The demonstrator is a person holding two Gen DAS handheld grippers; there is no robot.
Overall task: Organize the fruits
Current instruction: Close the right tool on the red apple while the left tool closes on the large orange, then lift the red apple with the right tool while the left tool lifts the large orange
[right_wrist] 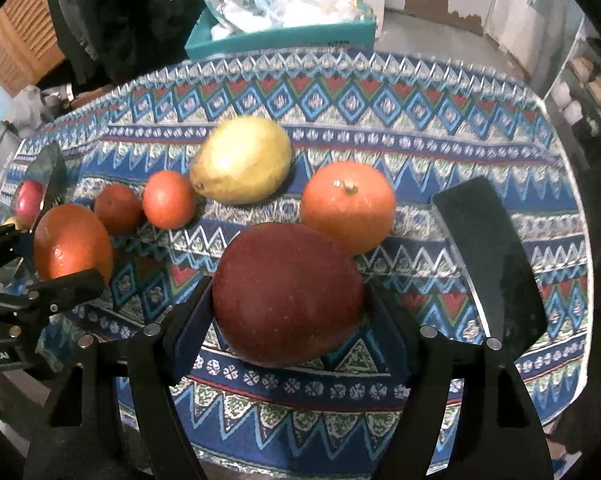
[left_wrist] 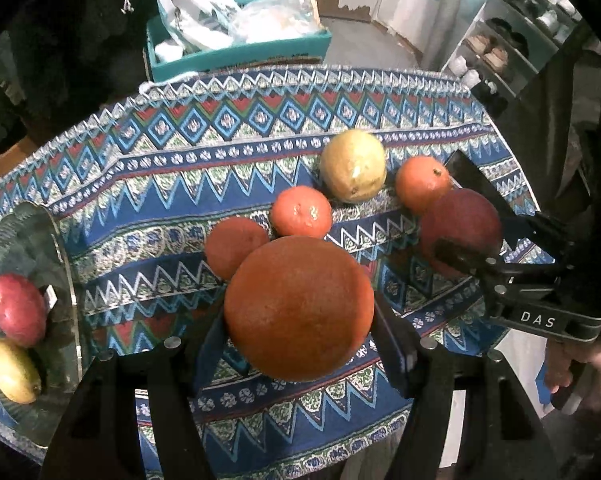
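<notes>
My left gripper [left_wrist: 300, 344] is shut on a large orange [left_wrist: 298, 308], also seen in the right wrist view [right_wrist: 72, 242]. My right gripper [right_wrist: 288, 320] is shut on a dark red apple [right_wrist: 286, 294], also seen in the left wrist view [left_wrist: 460, 232]. On the patterned tablecloth [right_wrist: 420, 128] lie a yellow mango [right_wrist: 242, 160], a stemmed orange [right_wrist: 348, 210] and two small oranges [right_wrist: 168, 199] [right_wrist: 117, 209]. A glass plate [left_wrist: 40, 240] at the left holds a red fruit [left_wrist: 19, 309] and a yellow fruit [left_wrist: 13, 370].
A second dark glass plate [right_wrist: 492, 256] lies at the right of the table. Behind the table stands a teal box [right_wrist: 284, 36] with plastic bags. A white shelf rack [left_wrist: 512, 40] stands at the far right. Dark clothing [right_wrist: 112, 12] hangs at the back left.
</notes>
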